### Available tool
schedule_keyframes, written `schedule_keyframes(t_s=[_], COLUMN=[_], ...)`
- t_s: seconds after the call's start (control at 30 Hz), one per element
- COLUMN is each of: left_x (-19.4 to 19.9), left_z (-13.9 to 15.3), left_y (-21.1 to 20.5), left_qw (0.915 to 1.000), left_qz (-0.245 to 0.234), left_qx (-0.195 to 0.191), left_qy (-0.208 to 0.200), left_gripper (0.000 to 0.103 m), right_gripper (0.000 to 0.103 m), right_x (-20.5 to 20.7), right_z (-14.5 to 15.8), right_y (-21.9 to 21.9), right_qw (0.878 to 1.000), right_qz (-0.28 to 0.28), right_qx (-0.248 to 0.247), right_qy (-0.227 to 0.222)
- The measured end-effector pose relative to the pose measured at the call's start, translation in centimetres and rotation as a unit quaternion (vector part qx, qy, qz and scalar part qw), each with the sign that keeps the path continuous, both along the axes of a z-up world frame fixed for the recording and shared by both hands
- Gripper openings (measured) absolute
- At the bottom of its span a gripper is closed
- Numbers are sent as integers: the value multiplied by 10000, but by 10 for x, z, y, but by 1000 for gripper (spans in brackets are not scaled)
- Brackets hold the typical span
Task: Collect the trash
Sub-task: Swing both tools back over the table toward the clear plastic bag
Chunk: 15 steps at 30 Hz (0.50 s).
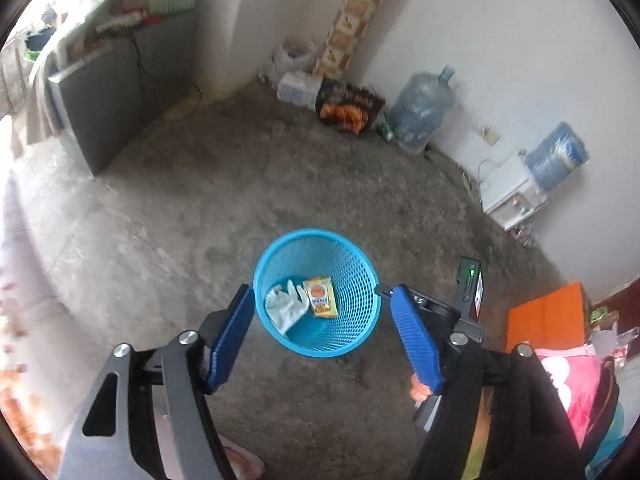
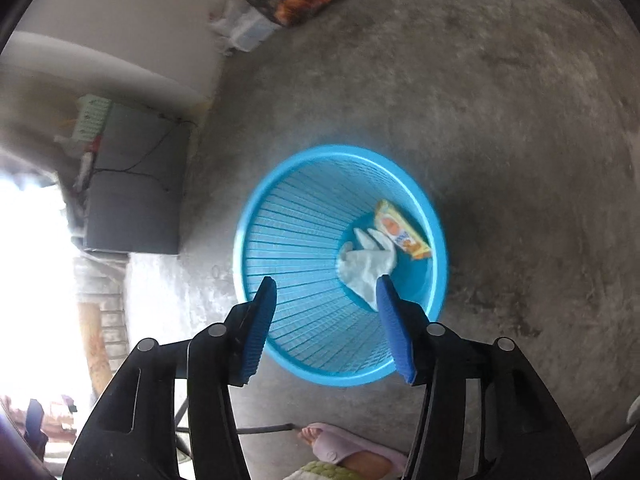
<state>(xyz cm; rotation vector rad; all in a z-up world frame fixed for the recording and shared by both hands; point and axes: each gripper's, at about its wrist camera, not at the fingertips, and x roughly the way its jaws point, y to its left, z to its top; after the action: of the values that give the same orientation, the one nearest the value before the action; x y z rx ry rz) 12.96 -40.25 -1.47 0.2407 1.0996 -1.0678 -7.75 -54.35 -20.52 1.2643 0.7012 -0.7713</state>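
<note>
Both grippers' jaws spread, empty; glove (image 2: 366,270) partly hidden behind right gripper (image 2: 328,292), basket (image 2: 280,240) blurred

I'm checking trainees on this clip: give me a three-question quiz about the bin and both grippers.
1. True or false: the blue mesh wastebasket lies on its side.
2. What lies inside it beside the yellow snack packet?
3. Which gripper holds trash: A left gripper, B right gripper, C neither?

Key: 1 false, it stands upright on the concrete floor. 2 a white glove. 3 C, both are open and empty.
</note>
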Motion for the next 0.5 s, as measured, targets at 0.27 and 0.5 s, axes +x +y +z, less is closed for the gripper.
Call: schedule_keyframes(t_s=[0.27,0.5], left_x=[47,103], left_z=[82,133], left_y=[153,310], left_qw=[9931,9634], left_qz=[1004,2452], left_qx=[-389,-548], left_qy=[-472,-935], left_gripper=[80,81], right_gripper=[65,71], right_x=[58,157], right_z=[92,179], right_y=[27,103], right_qw=[9869,9406], right_qz=[1348,2993], right_qx=[-629,-709], right_qy=[-626,-1436])
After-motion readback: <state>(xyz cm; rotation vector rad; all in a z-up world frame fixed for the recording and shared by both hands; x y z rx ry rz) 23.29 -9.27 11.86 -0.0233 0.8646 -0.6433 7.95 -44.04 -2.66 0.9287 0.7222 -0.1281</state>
